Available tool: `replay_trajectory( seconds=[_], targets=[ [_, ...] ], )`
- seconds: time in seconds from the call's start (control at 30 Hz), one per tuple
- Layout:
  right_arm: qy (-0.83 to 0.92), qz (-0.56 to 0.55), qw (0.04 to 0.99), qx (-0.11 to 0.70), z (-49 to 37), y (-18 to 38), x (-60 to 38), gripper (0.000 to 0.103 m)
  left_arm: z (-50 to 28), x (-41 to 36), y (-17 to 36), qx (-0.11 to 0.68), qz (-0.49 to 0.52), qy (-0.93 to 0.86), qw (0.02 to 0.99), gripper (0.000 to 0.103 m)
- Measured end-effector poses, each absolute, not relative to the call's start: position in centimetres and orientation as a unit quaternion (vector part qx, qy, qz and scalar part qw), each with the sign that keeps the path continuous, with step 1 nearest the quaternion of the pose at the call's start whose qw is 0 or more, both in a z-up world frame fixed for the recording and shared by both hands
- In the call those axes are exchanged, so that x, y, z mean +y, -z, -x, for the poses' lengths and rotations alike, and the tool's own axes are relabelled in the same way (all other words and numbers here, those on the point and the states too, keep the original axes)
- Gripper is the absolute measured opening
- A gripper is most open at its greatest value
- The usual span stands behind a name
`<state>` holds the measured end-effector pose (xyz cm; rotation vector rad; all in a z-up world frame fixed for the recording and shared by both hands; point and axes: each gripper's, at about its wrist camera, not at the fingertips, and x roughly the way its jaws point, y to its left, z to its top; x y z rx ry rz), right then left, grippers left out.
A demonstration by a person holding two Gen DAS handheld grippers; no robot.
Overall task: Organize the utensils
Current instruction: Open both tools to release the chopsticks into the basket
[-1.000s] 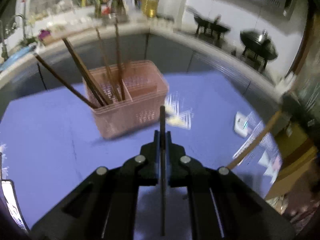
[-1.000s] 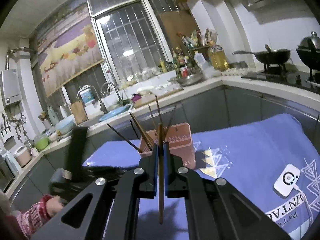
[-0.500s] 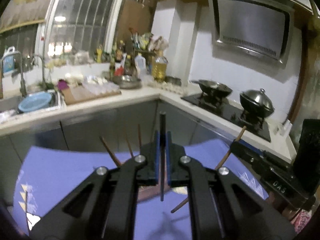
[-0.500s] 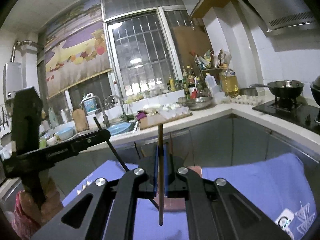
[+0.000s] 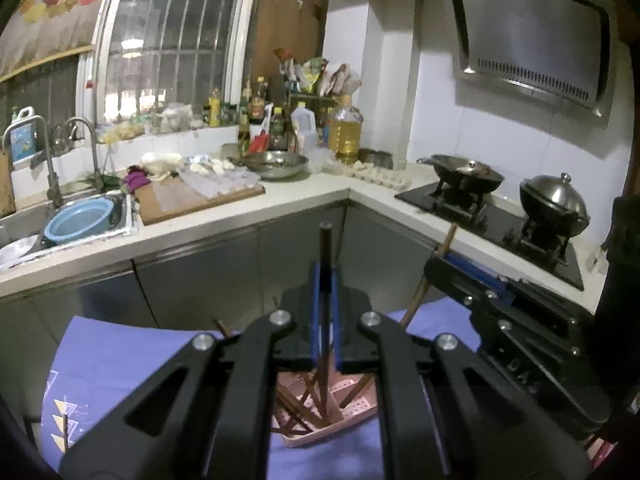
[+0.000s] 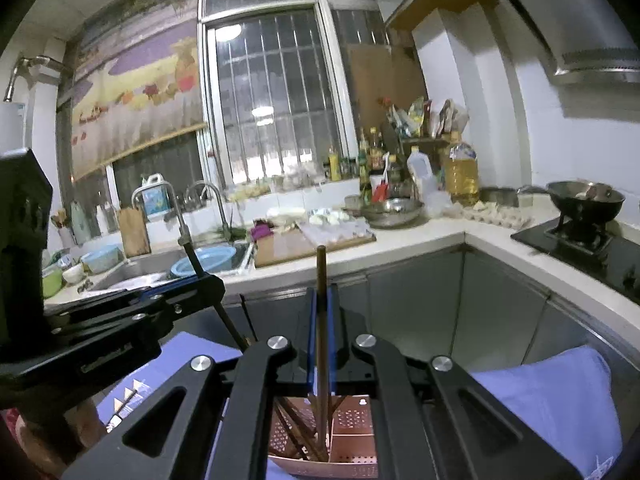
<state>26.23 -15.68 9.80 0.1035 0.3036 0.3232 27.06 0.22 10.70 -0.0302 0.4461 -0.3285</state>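
My left gripper (image 5: 325,270) is shut on a dark chopstick (image 5: 326,248) that stands upright between its blue pads. Its lower end hangs over the pink basket (image 5: 352,410), which holds several brown chopsticks in one compartment. My right gripper (image 6: 321,294) is shut on a lighter brown chopstick (image 6: 320,268), also upright above the pink basket (image 6: 354,432). In the left wrist view the right gripper (image 5: 440,266) sits close on the right with its chopstick (image 5: 420,300) slanting down. In the right wrist view the left gripper (image 6: 214,286) reaches in from the left.
The basket rests on a purple cloth (image 5: 120,360) on a table. Behind it runs a grey-fronted counter (image 5: 280,200) with a sink and blue bowl (image 5: 78,222), a cutting board (image 5: 192,200), bottles, and a stove with a wok (image 5: 466,172) and a lidded pot (image 5: 554,204).
Both grippers have risen and tipped up, so the views swung from the cloth to the kitchen wall. The basket now lies beneath the fingertips. The two grippers came closer together, each still holding its chopstick.
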Motion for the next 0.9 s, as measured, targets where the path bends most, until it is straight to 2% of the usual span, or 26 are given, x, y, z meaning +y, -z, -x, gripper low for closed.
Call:
replay_trajectory(
  seconds=[0.53, 0.73, 0.9],
  targets=[
    [-0.176, -0.036, 0.954, 0.241, -29.2, -6.2, -13.7, 0.006, -30.7, 0.0, -4.5, 0.32, 0.027, 0.162, 0.933, 0.006],
    [-0.189, -0.071, 0.952, 0.23, -27.8, -7.0, -14.5, 0.009, -29.7, 1.5, -5.4, 0.304, 0.043, 0.149, 0.94, 0.016],
    [-0.199, -0.104, 0.95, 0.217, -25.6, -8.2, -15.7, 0.009, -27.3, 2.8, -7.4, 0.272, 0.055, 0.146, 0.95, 0.016]
  ],
)
